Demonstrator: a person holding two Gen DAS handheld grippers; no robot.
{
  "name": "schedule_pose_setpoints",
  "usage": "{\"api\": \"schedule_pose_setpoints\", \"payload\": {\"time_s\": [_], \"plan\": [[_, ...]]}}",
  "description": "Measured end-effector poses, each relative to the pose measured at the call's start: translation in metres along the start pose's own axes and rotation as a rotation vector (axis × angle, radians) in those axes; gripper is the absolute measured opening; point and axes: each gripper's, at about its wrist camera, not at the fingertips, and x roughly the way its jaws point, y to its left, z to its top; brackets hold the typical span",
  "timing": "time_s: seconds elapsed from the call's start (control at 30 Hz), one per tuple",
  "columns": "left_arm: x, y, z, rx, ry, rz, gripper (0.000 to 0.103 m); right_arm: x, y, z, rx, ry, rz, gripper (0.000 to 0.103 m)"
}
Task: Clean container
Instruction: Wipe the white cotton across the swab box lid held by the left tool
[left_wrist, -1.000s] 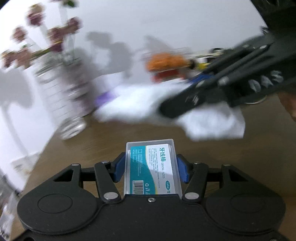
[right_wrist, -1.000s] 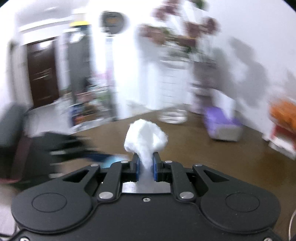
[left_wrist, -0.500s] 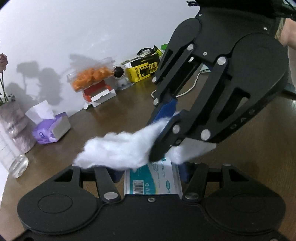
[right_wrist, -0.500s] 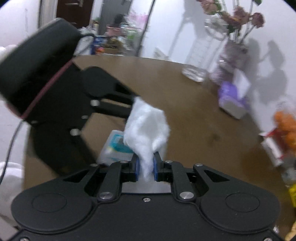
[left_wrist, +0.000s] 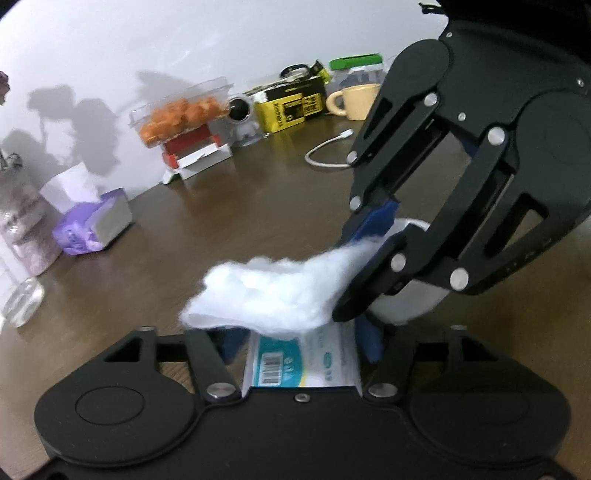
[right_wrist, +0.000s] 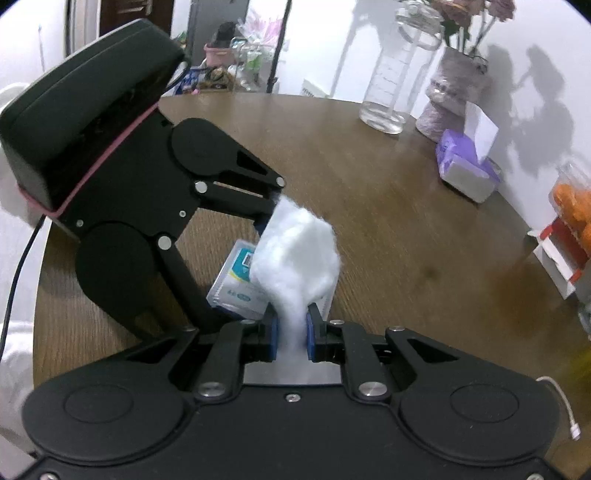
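Observation:
My left gripper (left_wrist: 301, 341) is shut on a clear plastic dental floss container (left_wrist: 301, 363) with a teal and white label, held above a brown wooden table. My right gripper (right_wrist: 291, 332) is shut on a white cotton wad (right_wrist: 295, 254). The wad (left_wrist: 266, 295) lies over the front part of the container's top face and hides it. In the right wrist view the container (right_wrist: 236, 284) shows beside and under the wad, held by the left gripper (right_wrist: 267, 221). The right gripper (left_wrist: 364, 273) comes in from the upper right in the left wrist view.
On the wooden table (right_wrist: 388, 177): a purple tissue pack (left_wrist: 92, 225), a clear box of oranges (left_wrist: 181, 110), a red and white carton (left_wrist: 195, 155), a yellow box (left_wrist: 291, 103), a cream mug (left_wrist: 354, 99), a white cable (left_wrist: 328, 147), a glass bottle (right_wrist: 391, 74) and a flower vase (right_wrist: 450, 88).
The right gripper with the cotton wad came in over the container, then slid the wad a little across its top. The left gripper keeps its hold on the container.

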Motion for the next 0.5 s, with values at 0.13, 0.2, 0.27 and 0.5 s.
{"api": "schedule_pose_setpoints", "payload": {"time_s": [0.13,0.2,0.27,0.5], "plan": [[-0.015,-0.005,-0.011,-0.007,-0.02,0.04,0.103,0.003,-0.003,0.0,0.03,-0.013,-0.015,0.015],[-0.014,-0.005,-0.015,-0.05,-0.006,0.055,0.103,0.007,-0.006,0.0,0.041,-0.022,-0.015,0.015],[-0.015,0.0,-0.014,-0.1,0.01,0.072,0.101,0.008,-0.007,0.001,0.05,-0.029,-0.017,0.017],[-0.02,0.008,-0.016,-0.214,0.002,0.001,0.057,0.011,-0.014,0.012,0.102,-0.081,0.046,0.032]]}}
